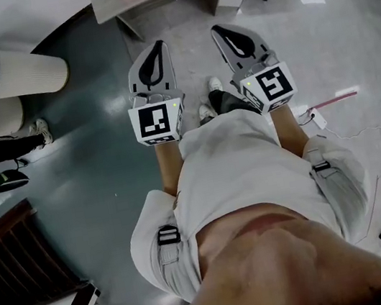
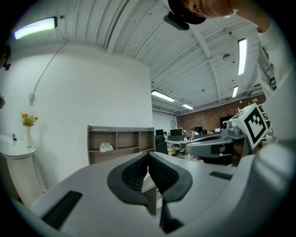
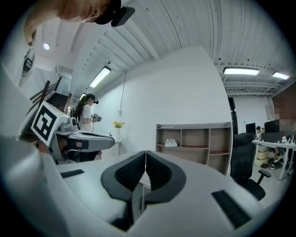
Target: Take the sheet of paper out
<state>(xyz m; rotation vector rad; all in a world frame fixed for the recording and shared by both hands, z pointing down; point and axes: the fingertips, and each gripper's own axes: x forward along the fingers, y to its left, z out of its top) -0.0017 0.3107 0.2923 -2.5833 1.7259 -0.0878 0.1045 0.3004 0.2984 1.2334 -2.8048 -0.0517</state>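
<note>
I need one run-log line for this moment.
left gripper: shut, empty | right gripper: shut, empty | both level, facing brown wooden shelf unit

Brightly, evenly lit from ceiling strip lights [image 2: 241, 55]. Pale glare patches on the dark glossy floor [image 1: 111, 105]. Heavy fisheye bending with black corners in both gripper views. Close jaws slightly soft, far shelf unit [image 3: 193, 141] sharper. Dim lower left in head view.

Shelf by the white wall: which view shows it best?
Right gripper view: the shelf is largest, its compartments clear. The left gripper view shows it smaller, its lower corner behind the left gripper. The head view gives at most its top.
</note>
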